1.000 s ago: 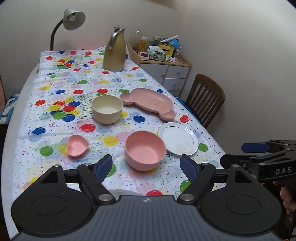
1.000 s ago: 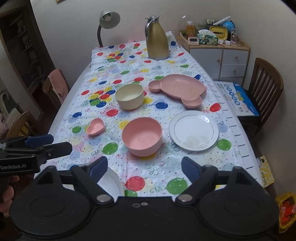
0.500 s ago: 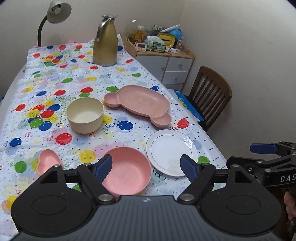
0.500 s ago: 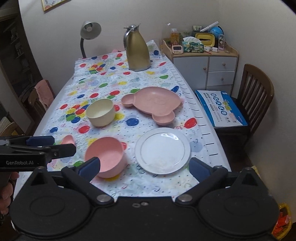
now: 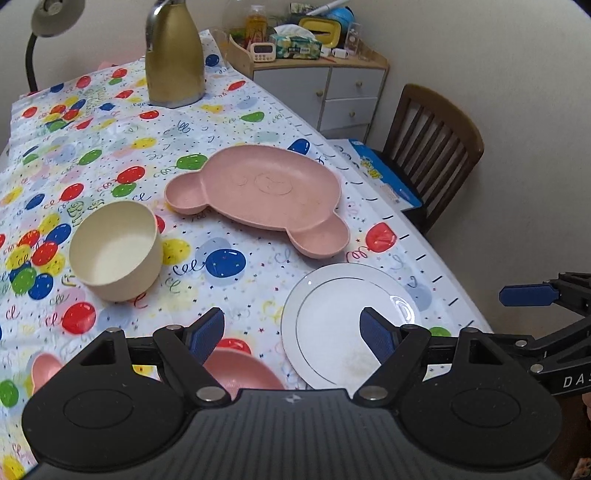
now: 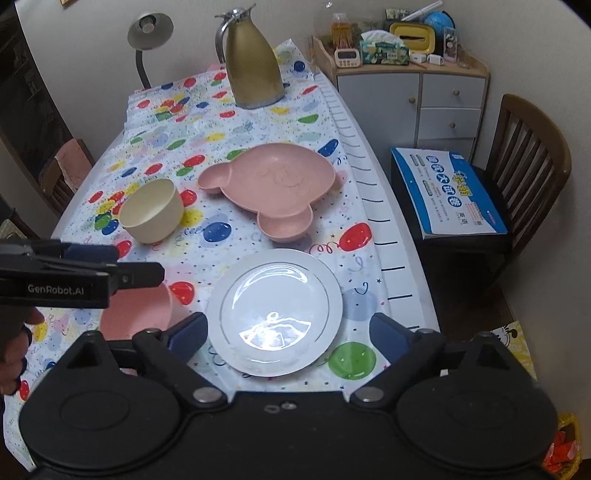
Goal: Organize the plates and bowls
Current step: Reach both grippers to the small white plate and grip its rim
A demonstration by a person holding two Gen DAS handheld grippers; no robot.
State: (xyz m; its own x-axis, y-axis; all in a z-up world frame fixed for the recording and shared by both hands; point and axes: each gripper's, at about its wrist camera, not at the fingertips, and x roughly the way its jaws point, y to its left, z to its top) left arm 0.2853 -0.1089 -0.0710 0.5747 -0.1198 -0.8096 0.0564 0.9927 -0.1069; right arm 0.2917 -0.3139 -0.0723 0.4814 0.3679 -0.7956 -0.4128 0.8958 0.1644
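A white plate [image 6: 275, 310] lies near the table's front right edge; it also shows in the left wrist view [image 5: 347, 325]. A pink bear-shaped plate [image 6: 273, 184] [image 5: 266, 192] lies beyond it. A cream bowl [image 6: 151, 212] [image 5: 116, 251] stands to the left. A pink bowl [image 6: 136, 315] [image 5: 240, 373] is at the front, partly hidden. A small pink heart dish [image 5: 44, 369] is at the left. My left gripper [image 5: 291, 332] is open above the pink bowl and the white plate's left edge. My right gripper [image 6: 288, 332] is open and empty, above the white plate.
A gold thermos jug [image 6: 253, 70] and a desk lamp [image 6: 147, 33] stand at the table's far end. A cabinet with clutter [image 6: 410, 85], a wooden chair [image 6: 524, 155] and a blue box [image 6: 447, 192] are to the right of the table.
Both grippers have moved forward and to the right over the table; the white plate now sits between the right gripper's fingers in view. Both stay open and empty.
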